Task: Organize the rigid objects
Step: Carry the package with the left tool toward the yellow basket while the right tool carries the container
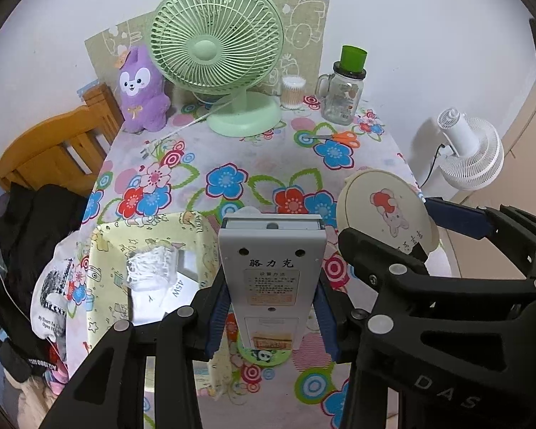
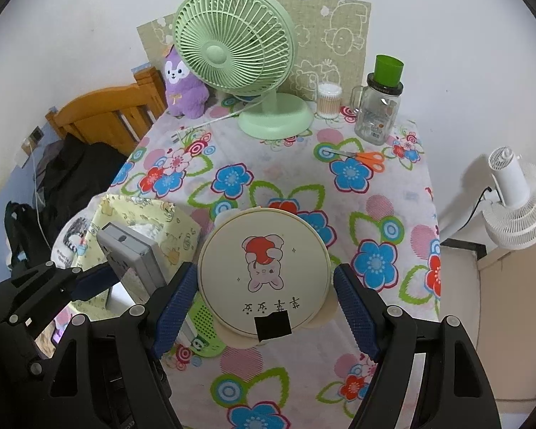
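Bright, even indoor light, soft shadows, sharp focus, strong fisheye curving with dark corner vignettes.

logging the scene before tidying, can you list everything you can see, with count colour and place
remote-like device: 1, grey, held in left gripper, over the fabric bin
round mirror: 1, cream with bunny print, between right gripper's fingers
fabric bin: 1, yellow, table's near left edge
desk fan: 1, green, back centre
plush: 1, purple, back left
cotton swab tub: 1, clear, right of fan
glass jar: 1, clear, green cup on top, back right
scissors: 1, orange handles, in front of jar
white fan: 1, right of table
chair: 1, wooden, left
left gripper: black, blue pads, shut
right gripper: black, blue pads, around mirror
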The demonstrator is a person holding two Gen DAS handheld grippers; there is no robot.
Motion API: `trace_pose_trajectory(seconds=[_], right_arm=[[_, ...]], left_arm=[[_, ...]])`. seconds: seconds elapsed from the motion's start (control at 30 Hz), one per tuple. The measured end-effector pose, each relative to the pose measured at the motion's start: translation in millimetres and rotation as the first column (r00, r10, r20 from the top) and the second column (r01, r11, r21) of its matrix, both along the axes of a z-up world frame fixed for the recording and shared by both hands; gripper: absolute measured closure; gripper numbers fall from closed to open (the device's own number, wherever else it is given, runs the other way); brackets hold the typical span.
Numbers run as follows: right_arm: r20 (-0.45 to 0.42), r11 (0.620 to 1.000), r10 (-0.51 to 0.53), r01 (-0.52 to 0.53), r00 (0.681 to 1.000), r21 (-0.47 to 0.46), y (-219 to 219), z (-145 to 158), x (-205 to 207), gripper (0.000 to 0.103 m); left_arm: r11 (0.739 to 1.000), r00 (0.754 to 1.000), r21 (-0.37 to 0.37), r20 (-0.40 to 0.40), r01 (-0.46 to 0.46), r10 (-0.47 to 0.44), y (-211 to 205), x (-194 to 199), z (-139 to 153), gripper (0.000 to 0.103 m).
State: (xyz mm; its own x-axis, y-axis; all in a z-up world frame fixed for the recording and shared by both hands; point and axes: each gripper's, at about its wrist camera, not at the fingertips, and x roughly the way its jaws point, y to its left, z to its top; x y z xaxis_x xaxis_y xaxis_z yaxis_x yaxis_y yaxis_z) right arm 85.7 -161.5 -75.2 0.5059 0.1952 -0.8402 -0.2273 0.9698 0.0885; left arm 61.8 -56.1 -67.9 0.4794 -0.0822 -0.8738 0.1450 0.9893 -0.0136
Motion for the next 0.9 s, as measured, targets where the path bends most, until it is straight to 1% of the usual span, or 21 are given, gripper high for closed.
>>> trace_pose_trajectory(seconds=[0.23,0.63,0.9], right_arm=[[0.01,1.0,-0.021,0.021,1.0,0.004,18.6,3.6,-1.2,0.023],[0.029,1.0,-0.012,0.012,0.999,0.011,67.2,6.8,-5.4,0.023],[0.028,1.0,-0.009,0.009,1.0,0.008,98.0,2.5,-10.5,0.023]], left_arm=[[1.0,1.0,-0.013,0.014,0.012,-0.012,20.7,0.6,4.0,0.058],[1.0,0.999,-0.017,0.034,0.001,-0.001,67.5,-4.5,7.4,0.058],[1.0,0.999,-0.013,0.033,-0.002,0.002,97.5,-11.4,2.0,0.058]])
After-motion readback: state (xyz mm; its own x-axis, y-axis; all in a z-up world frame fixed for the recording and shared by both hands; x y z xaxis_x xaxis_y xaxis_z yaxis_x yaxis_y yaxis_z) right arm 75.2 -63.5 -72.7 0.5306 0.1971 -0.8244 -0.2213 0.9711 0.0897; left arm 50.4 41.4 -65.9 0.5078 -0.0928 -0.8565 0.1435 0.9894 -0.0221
